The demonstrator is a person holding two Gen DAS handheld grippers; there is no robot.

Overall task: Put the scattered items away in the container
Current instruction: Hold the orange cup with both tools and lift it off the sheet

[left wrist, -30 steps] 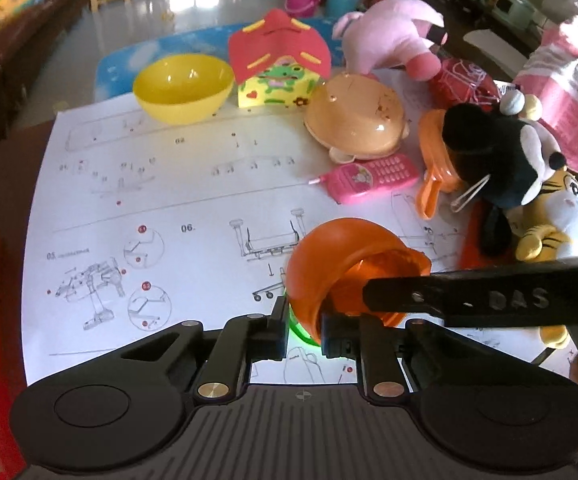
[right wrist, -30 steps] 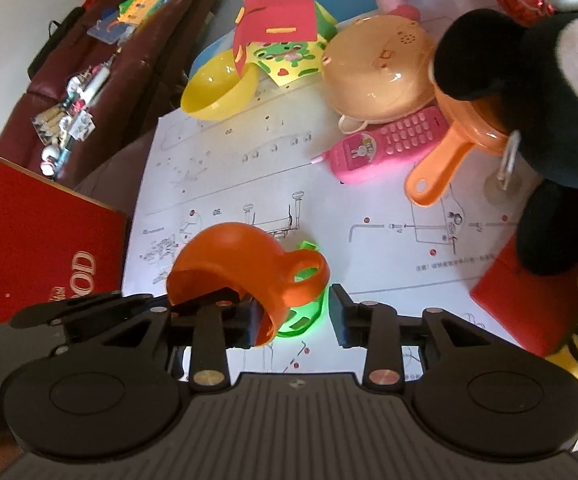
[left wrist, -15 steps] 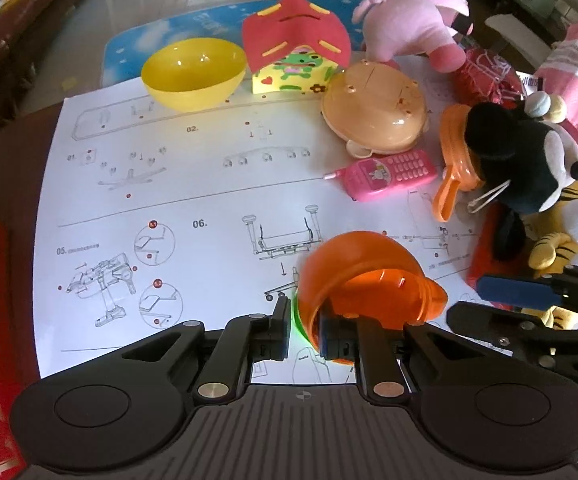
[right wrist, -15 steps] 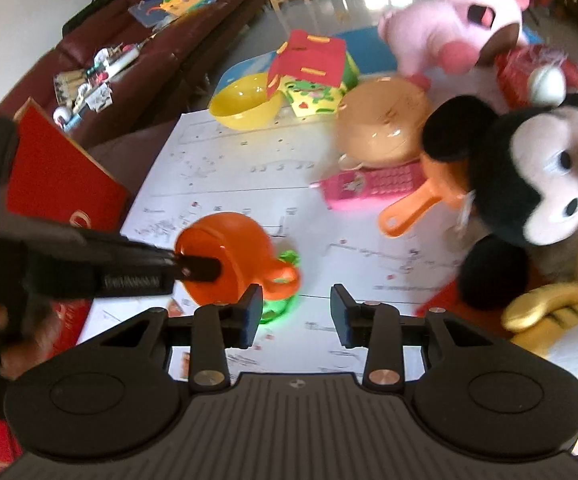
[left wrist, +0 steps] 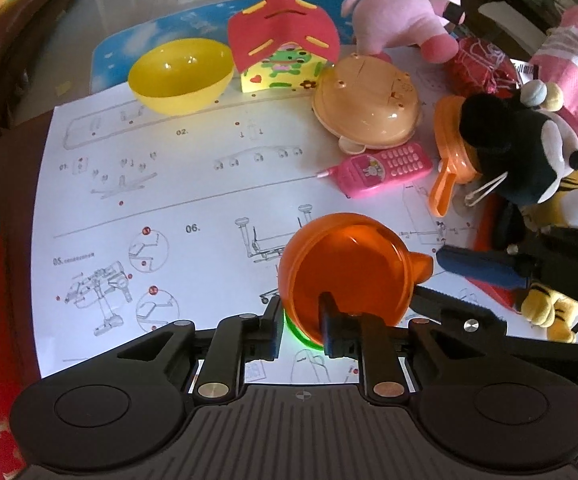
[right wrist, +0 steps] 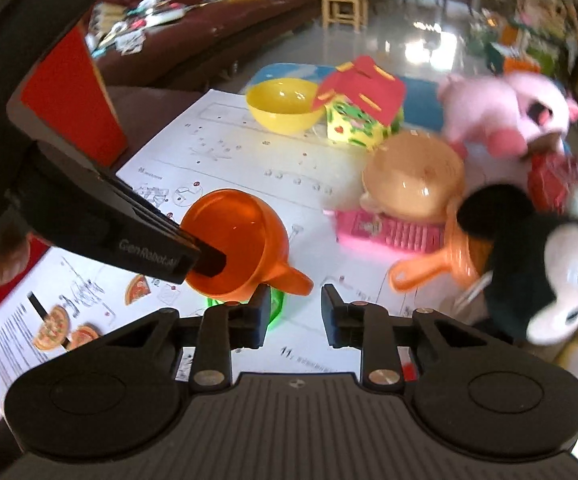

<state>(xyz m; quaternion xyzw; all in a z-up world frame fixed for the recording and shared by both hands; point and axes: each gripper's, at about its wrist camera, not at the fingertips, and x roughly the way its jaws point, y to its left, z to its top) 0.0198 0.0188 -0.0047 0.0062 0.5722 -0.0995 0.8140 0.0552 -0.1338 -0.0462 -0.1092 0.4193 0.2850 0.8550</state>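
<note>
**Orange cup at the left jaws, grip loosening**

I have the left gripper (left wrist: 300, 330) straddling the near wall of the orange cup (left wrist: 347, 270): one finger sits inside the bowl, the other outside the rim; its jaws are opening, so I judge the pinch is easing rather than a firm hold; the cup lies tilted, mouth towards my left camera, handle pointing at the right gripper, over a green piece (left wrist: 299, 330) on the white instruction sheet (left wrist: 193, 184); pinching the rim suits a thin-walled cup, which has no other narrow edge to take

My right gripper (right wrist: 291, 314) is narrow and empty, its jaws closing on nothing, just beside the cup's handle (right wrist: 295, 280); I read that as a helper position, ready to take the handle or steady the cup

The other toys stay scattered on the surface: yellow bowl (left wrist: 181, 76), toy house (left wrist: 283, 58), pink toy phone (left wrist: 383, 168), plush mouse (left wrist: 517, 152); a red box (right wrist: 71, 100) stands to the left, possibly the container, though I cannot tell
</note>
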